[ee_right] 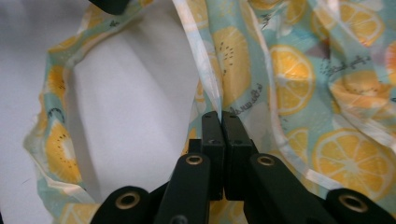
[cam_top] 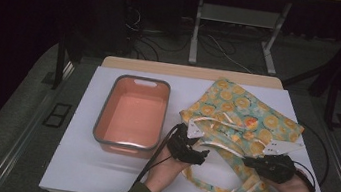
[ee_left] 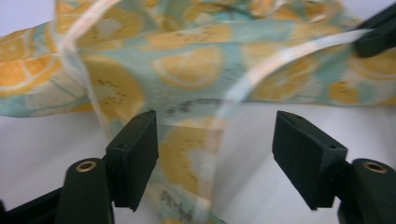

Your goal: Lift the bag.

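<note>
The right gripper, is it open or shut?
Shut: the right gripper has its jaws pressed together on the bag's pale edge.

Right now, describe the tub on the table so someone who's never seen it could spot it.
On the white table, look left of the lemon-print cloth bag. The tub is a rectangular, salmon-pink basin with a grey rim, open on top; it is rigid, unlike the bag.

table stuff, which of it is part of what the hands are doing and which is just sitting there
In use:
- lemon-print cloth bag
- right gripper, shut on the bag's edge
- left gripper, open, with a strap between its jaws

Lying about:
- orange tub, left of the bag, nothing in it
</note>
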Demonstrator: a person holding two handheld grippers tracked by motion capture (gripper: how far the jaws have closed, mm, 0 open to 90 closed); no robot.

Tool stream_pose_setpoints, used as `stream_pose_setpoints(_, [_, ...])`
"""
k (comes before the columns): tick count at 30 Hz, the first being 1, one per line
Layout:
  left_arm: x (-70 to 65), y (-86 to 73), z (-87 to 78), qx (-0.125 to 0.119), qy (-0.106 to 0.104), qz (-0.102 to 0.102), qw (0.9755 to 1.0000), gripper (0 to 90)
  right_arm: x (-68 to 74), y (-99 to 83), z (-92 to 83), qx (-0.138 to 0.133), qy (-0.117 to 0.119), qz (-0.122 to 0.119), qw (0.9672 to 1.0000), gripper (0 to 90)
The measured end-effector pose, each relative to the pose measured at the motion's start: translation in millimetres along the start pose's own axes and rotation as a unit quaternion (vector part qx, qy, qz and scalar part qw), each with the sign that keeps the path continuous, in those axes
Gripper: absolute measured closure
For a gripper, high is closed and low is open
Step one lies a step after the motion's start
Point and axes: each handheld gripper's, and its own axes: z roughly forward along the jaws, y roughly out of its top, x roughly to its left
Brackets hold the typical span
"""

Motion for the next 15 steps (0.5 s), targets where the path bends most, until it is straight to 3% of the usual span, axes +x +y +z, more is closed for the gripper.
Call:
stream_pose_setpoints(2, [4.0,1.2,4.6,0.002,0.006,-0.016,0.9999,35.4,-2.8,0.5,-1.5,-0.007,-0.001,0.002,1.0000,88.9])
stream_pose_setpoints(5, [9.6,3.4,10.9,0.004,0.005,-0.035,0.9994,50.6,-6.0,1.5,-3.2,-0.013,-0.003,0.005,0.9999,88.9])
stream_pose_setpoints(9, [14.6,5.9,15.3,-0.003,-0.017,-0.061,0.9980,84.4,-8.8,3.2,-4.3,-0.020,-0.007,0.009,0.9997,89.0])
stream_pose_setpoints(10, [14.6,7.3,14.8,-0.007,-0.019,-0.063,0.9978,88.7,-10.0,3.8,-4.3,-0.023,-0.007,0.008,0.9997,89.0])
stream_pose_setpoints(15, [13.3,20.5,7.7,-0.024,-0.031,-0.061,0.9974,89.4,-13.9,8.6,-5.0,-0.038,-0.007,0.013,0.9992,89.1])
